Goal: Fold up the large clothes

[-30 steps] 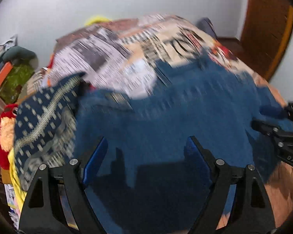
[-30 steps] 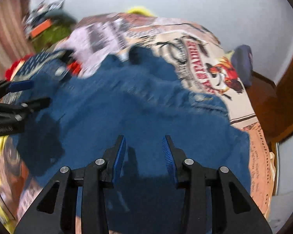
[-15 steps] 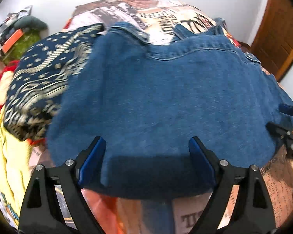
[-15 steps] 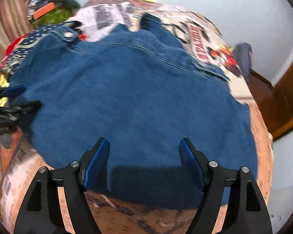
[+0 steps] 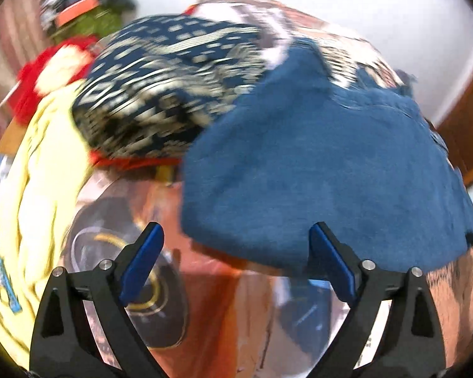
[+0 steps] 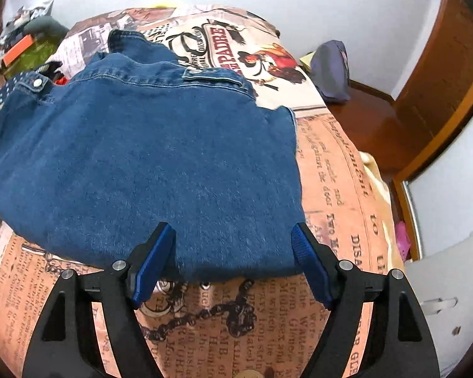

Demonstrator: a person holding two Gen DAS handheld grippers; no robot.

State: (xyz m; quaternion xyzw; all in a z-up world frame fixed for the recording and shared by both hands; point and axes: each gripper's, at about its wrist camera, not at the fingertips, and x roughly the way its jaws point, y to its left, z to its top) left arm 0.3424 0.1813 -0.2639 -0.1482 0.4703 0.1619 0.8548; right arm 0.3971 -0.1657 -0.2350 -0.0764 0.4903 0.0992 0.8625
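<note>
2 close wrist views, shared denim garment (image 5: 324, 170).

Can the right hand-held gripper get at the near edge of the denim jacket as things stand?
Probably yes: the right hand-held gripper is open, the denim jacket's near edge lies between its fingers on the printed bedspread, and nothing covers it.

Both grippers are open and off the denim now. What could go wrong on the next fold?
1. The denim jacket lies partly on the patterned navy garment at its left edge, so the left gripper may pinch both.
2. The right gripper sits at the near hem, which looks doubled; it may catch only the top layer.
3. The left view is blurred, so aim there is uncertain.
</note>
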